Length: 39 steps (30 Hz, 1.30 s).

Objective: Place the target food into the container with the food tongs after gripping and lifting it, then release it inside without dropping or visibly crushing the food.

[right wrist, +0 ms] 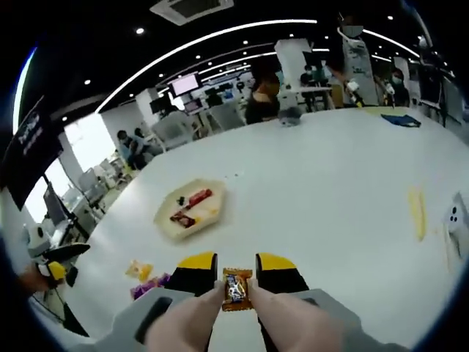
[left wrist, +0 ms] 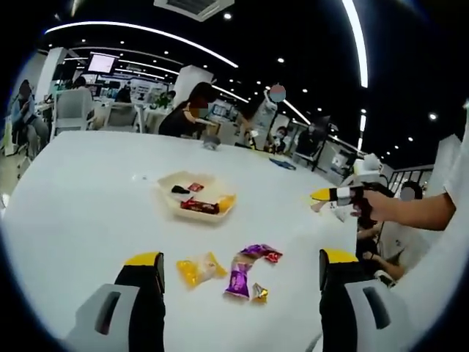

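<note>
Tray (right wrist: 170,220) holding wrapped snacks (right wrist: 189,206), right tongs (right wrist: 237,273) clamped on orange packet (right wrist: 236,290), left tongs (left wrist: 242,262) apart.

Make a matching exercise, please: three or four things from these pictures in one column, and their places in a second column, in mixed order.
Things:
1. orange snack packet
2. purple packet
3. red packet
4. blue cloth

Places:
A. inside the beige tray
B. far side of the white table
C. between two fingers, at the right gripper
D. on the table, ahead of the left gripper

Pairs: 1-C, 2-D, 3-A, 4-B
</note>
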{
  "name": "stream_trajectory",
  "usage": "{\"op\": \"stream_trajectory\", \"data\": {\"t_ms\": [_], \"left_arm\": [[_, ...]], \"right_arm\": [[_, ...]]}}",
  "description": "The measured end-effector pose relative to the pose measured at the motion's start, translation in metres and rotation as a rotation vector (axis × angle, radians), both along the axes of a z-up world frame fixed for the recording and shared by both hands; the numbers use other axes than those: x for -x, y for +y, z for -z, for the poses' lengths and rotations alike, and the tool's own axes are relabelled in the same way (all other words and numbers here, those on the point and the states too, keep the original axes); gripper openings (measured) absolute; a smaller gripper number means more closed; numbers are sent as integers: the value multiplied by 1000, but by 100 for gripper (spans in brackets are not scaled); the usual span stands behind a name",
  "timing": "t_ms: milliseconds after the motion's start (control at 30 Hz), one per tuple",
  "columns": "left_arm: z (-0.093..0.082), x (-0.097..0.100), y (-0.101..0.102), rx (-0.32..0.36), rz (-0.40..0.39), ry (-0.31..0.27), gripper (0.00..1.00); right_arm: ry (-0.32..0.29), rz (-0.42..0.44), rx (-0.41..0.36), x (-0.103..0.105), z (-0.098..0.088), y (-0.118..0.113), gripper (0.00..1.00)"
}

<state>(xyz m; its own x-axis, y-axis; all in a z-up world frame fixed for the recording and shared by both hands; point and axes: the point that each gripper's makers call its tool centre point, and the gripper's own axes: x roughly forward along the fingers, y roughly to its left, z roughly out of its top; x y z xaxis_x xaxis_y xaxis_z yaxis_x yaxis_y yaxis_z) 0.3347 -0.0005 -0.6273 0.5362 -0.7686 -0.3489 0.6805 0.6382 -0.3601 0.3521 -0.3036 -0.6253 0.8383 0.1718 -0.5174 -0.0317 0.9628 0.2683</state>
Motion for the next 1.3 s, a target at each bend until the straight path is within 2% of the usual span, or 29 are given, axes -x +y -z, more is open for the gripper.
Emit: {"op": "stream_trajectory", "data": {"t_ms": [167,300,433,567,600,633,767,800,833,933,1033,1200,1300], "left_arm": [[-1,7,7,-7,6,-7,85],[-2,0,18,11,-44,-9,86],[5,3,21,-8,-44,-1,85],[2,3,26,4,-58,-9,86],[4,-1,30,-7,-84,-17,85],[5,-2,32,-11,-104,-14,85],[5,7,26,21,-104,-5,86],[7,10,24,11,-94,-6,86],[12,14,23,-35,-67,-19,86],[13,16,23,-59,-56,-26,87],[1,12,24,-68,-66,-72,88],[0,9,21,-95,-66,-91,88],[8,12,19,-167,-17,-111,88]], "right_arm": [[-22,-45,1,-15,-13,20,20],[-58,-78,-6,-34,-33,32,20],[-95,-120,4,-51,-54,45,20],[-119,-151,8,-65,-69,54,20],[-128,-167,15,-75,-77,59,20],[-127,-174,12,-77,-79,60,20],[-156,-217,41,-98,-99,72,20],[-165,-223,47,-102,-103,75,20],[-167,-233,54,-105,-105,78,20],[-184,-259,76,-115,-114,90,20],[-193,-271,82,-131,-124,95,20],[-182,-296,105,-143,-129,107,20],[-179,-306,127,-149,-131,118,20]]}}
